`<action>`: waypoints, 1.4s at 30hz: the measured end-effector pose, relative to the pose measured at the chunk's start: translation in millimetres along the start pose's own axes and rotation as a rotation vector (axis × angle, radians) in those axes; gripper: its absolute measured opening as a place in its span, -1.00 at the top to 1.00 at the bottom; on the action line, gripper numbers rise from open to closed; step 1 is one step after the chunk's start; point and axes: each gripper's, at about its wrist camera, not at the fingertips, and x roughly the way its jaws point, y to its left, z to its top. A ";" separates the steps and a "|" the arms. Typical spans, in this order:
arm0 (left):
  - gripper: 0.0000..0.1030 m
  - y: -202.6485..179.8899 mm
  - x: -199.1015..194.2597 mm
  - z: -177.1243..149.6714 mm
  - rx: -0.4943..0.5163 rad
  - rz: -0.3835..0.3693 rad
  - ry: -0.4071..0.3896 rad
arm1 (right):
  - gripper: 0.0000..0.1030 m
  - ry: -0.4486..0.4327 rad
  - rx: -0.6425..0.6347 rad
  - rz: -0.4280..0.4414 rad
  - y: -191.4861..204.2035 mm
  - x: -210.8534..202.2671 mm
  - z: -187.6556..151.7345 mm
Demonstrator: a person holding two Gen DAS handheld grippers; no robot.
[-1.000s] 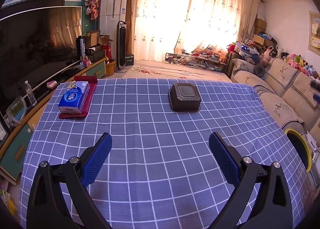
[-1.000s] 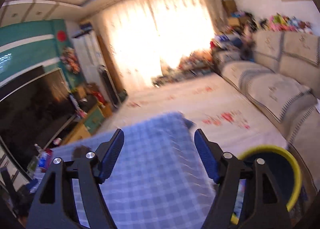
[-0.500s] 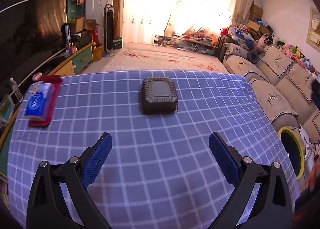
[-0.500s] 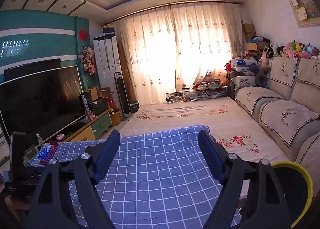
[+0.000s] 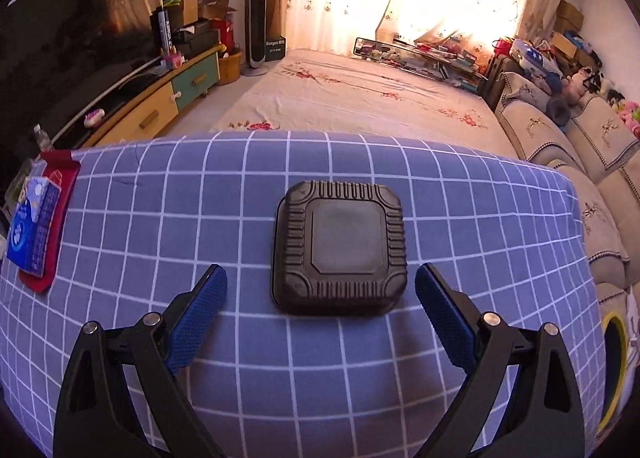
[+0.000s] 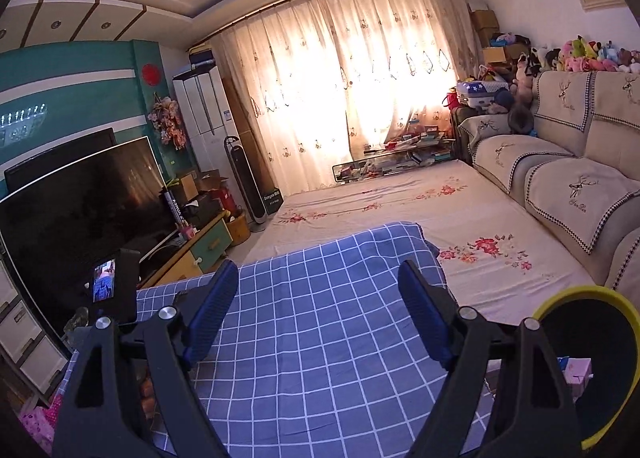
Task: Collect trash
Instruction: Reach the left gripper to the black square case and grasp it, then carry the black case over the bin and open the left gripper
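A black square ribbed takeaway box (image 5: pixel 340 250) lies closed on the blue checked tablecloth (image 5: pixel 200 210). My left gripper (image 5: pixel 320 282) is open, its blue pads (image 5: pixel 200 310) level with the box's near edge on either side, not touching it. My right gripper (image 6: pixel 318 310) is open and empty above the table's right part (image 6: pixel 320 358). A bin with a yellow rim (image 6: pixel 576 294) stands on the floor at the table's right side; it also shows in the left wrist view (image 5: pixel 616 370).
A blue tissue pack (image 5: pixel 30 234) on a red mat (image 5: pixel 60 186) lies at the table's left edge. A TV cabinet (image 5: pixel 160 110) runs along the left, a sofa (image 6: pixel 568 178) along the right. A flowered floor cloth (image 6: pixel 400 210) lies beyond the table.
My left gripper has moved forward to the black box, which now lies just in front of the open pads. My right gripper swung left and steadied over the table.
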 end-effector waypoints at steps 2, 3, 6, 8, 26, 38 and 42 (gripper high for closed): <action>-0.69 -2.9 3.5 3.5 0.017 0.010 -0.008 | -0.52 0.001 -0.003 -0.002 0.3 0.4 -0.3; -0.64 -3.8 4.8 5.1 0.021 0.010 -0.007 | -0.52 0.002 -0.004 -0.003 0.6 0.8 -0.5; -0.26 -2.8 10.3 10.6 0.013 0.001 0.008 | -0.52 0.009 -0.001 -0.001 0.0 0.6 -1.3; -0.25 -0.8 10.4 12.2 0.002 -0.008 0.001 | -0.52 0.009 -0.002 -0.002 0.5 0.7 -1.6; -0.23 -51.9 -124.1 -70.0 0.181 -0.104 -0.124 | -0.52 -0.072 0.062 -0.053 -21.8 -22.0 17.0; -0.24 -160.0 -188.7 -139.2 0.369 -0.287 -0.097 | -0.60 -0.109 0.082 -0.258 -128.3 -144.9 -6.7; -0.24 -225.8 -199.9 -157.3 0.461 -0.396 -0.090 | -0.61 -0.081 0.135 -0.423 -192.8 -196.7 -37.0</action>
